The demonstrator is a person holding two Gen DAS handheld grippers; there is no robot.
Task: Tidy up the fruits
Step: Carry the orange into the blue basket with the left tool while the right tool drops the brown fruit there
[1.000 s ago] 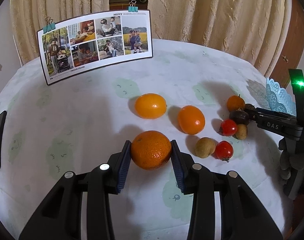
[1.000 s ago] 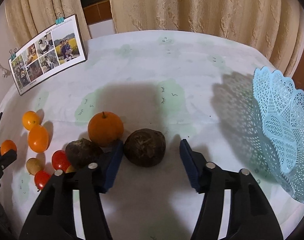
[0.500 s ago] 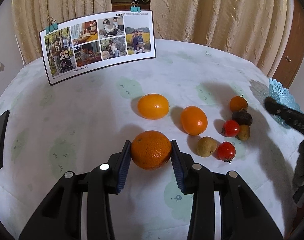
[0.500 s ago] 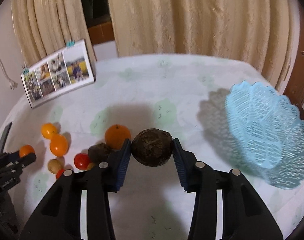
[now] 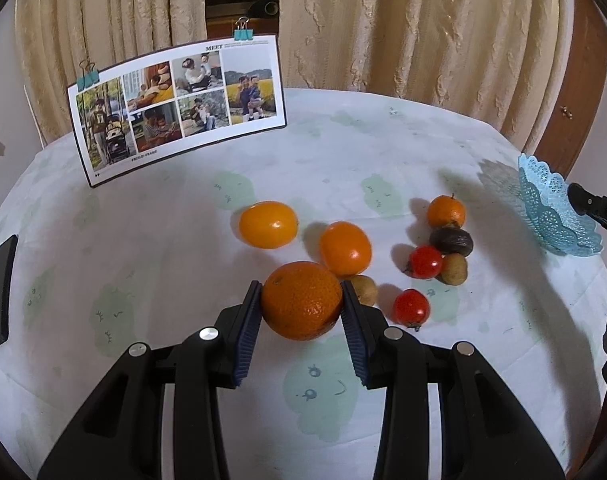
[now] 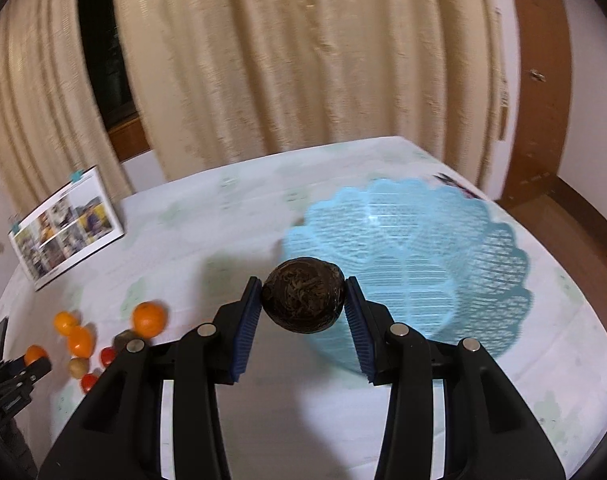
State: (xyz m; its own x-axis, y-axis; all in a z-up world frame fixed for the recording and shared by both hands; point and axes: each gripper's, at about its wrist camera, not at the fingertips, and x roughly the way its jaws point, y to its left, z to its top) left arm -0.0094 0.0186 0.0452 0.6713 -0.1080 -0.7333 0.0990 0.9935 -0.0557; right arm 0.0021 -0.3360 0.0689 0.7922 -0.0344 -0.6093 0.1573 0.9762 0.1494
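Left gripper [image 5: 302,307] clamps orange [image 5: 301,300], right gripper [image 6: 303,300] grips brown fruit [image 6: 302,295] — near basket [image 6: 443,240] rim.

A photo collage card [image 5: 177,110] stands upright on the pale patterned tablecloth [image 5: 143,240], far ahead of the claw and off to its left, with a teal binder clip [image 5: 243,34] on its top edge. Cream curtains [image 5: 403,20] hang behind the table, and a brown wooden door [image 5: 575,80] shows beyond them to the claw's right.

Counted — four orange fruits [image 5: 302,299], two red tomatoes [image 5: 411,307], two tan fruits [image 5: 454,268], two dark brown fruits [image 6: 303,301] — and one blue basket [image 6: 443,240].
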